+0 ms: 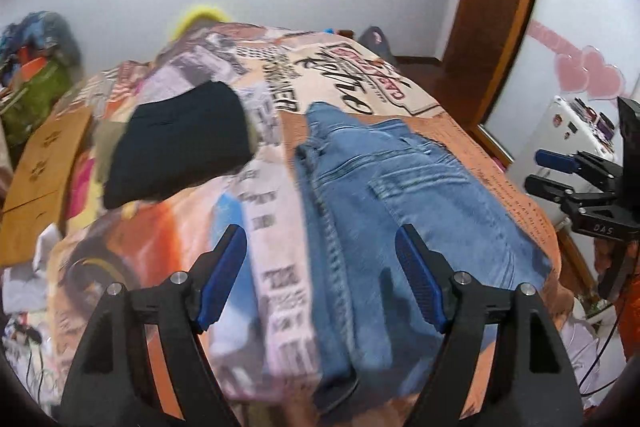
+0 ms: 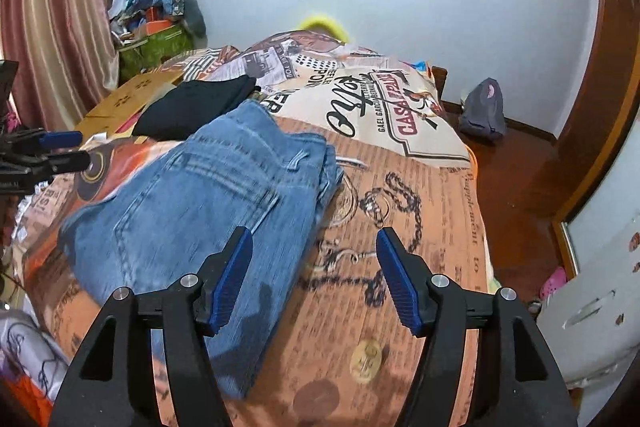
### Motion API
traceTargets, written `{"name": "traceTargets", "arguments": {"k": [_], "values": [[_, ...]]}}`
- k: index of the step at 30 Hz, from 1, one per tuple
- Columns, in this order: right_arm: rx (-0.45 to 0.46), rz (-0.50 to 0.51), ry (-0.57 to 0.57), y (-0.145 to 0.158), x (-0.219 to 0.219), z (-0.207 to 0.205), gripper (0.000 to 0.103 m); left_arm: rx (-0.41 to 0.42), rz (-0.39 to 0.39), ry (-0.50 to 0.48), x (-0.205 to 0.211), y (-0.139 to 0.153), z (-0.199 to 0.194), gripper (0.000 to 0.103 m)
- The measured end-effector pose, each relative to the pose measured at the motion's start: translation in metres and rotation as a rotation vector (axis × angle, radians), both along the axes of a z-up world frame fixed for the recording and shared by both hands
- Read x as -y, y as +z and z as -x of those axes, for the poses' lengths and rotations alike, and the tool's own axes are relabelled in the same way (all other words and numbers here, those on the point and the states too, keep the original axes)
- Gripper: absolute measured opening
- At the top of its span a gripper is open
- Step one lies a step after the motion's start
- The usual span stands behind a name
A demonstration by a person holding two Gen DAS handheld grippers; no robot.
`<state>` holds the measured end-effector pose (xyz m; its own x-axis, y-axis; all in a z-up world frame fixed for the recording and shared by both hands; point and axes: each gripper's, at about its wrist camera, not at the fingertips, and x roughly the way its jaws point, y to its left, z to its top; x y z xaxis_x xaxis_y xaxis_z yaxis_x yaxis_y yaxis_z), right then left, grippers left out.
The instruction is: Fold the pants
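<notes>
Blue jeans [image 1: 384, 187] lie folded over on the printed bedspread [image 1: 264, 195]; they also show in the right wrist view [image 2: 192, 203]. My left gripper [image 1: 320, 275] is open and empty, hovering above the near left edge of the jeans. My right gripper [image 2: 314, 275] is open and empty, above the near right edge of the jeans. The right gripper also shows at the right edge of the left wrist view [image 1: 560, 171], and the left gripper at the left edge of the right wrist view [image 2: 56, 151].
A folded black garment [image 1: 180, 143] lies on the bed beyond the jeans, also in the right wrist view [image 2: 196, 107]. A cardboard box [image 2: 124, 99] sits at the bed's left. Wooden floor [image 2: 516, 179] and a grey bag [image 2: 482, 107] are to the right.
</notes>
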<state>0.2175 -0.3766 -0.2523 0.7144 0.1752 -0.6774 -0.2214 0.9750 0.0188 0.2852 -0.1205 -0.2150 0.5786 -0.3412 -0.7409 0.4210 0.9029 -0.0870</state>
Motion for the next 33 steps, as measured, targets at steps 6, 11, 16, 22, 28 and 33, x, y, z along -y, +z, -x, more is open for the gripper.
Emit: {"name": "traceTargets", "arguments": {"k": [6,11,16,22,28,33], "values": [[-0.067,-0.052,0.004,-0.015,0.002,-0.028,0.06,-0.116,-0.015,-0.028,0.02,-0.024,-0.026,0.077],[-0.129,-0.141,0.053,-0.027,0.005,-0.041,0.061,-0.184,-0.017,-0.071,0.027,-0.04,-0.035,0.077],[-0.226,-0.196,0.088,-0.044,0.002,-0.058,0.067,-0.238,-0.008,-0.059,0.023,-0.05,-0.048,0.094],[-0.298,-0.282,0.112,-0.063,0.003,-0.075,0.082,-0.303,0.074,-0.052,0.019,-0.062,-0.067,0.095],[-0.332,-0.31,0.129,-0.078,0.004,-0.086,0.097,-0.404,0.157,-0.108,0.025,-0.074,-0.085,0.1],[-0.391,-0.412,0.152,-0.092,0.012,-0.095,0.101,-0.424,0.15,-0.175,0.041,-0.078,-0.09,0.102]]}}
